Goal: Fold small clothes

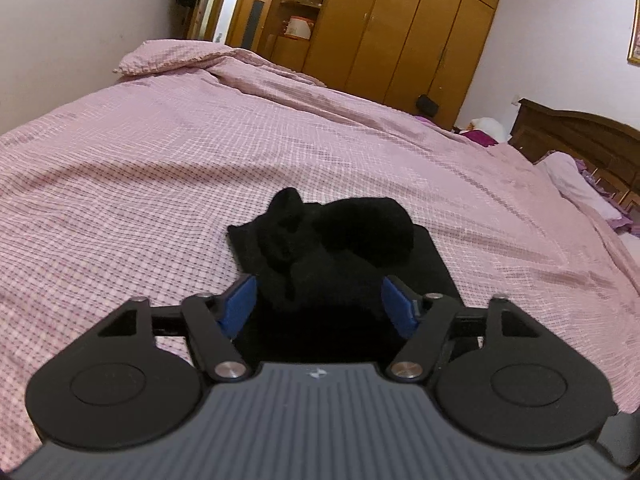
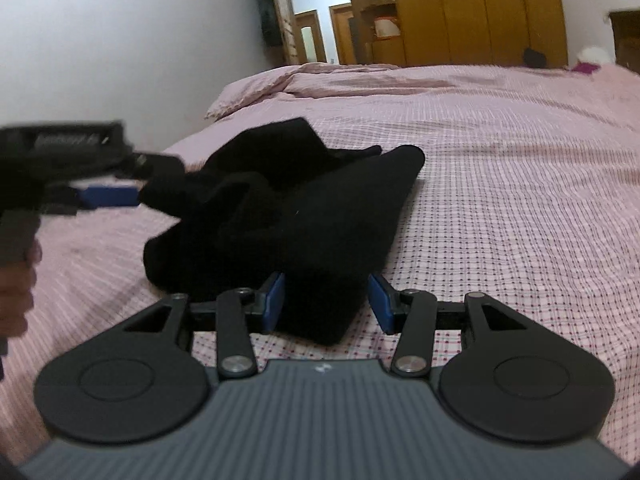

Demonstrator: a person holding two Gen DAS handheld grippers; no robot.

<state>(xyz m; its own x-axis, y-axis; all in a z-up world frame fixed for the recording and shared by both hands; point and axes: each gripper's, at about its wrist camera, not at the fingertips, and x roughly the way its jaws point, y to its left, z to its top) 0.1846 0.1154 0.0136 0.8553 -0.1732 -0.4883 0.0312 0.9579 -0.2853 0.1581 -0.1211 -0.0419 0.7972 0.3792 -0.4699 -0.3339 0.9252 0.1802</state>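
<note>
Nearest in the right wrist view, between the blue pads (image 2: 274,300) of the right gripper (image 2: 326,302): a thick fold of the black garment (image 2: 320,208), filling the gap from pad to pad and looking clamped there. Just beyond, heaped in soft rolls and creases on the pink checked bedcover (image 2: 500,200), towards the near edge of the bed. Reached from the left by the left gripper (image 1: 320,306), with cloth lying between its widely spread pads too; impossible to tell from either view whether those pads actually press on it.

Judged by the slump and the rounded folds: light, limp, somewhat plush, not fragile, unlikely to slip from rubbery pads but sure to sag and bunch wherever unsupported. Best taken at an edge or corner rather than in the bulky middle, one grip at each side, so as to draw it taut and flat before folding. Outline hard to read, black on black, so hems and seams uncertain.

Further back, a rumpled stretch of cover and a pillow (image 1: 168,56) at the far left. Farthest, wooden wardrobe (image 1: 400,20) and an open doorway.
</note>
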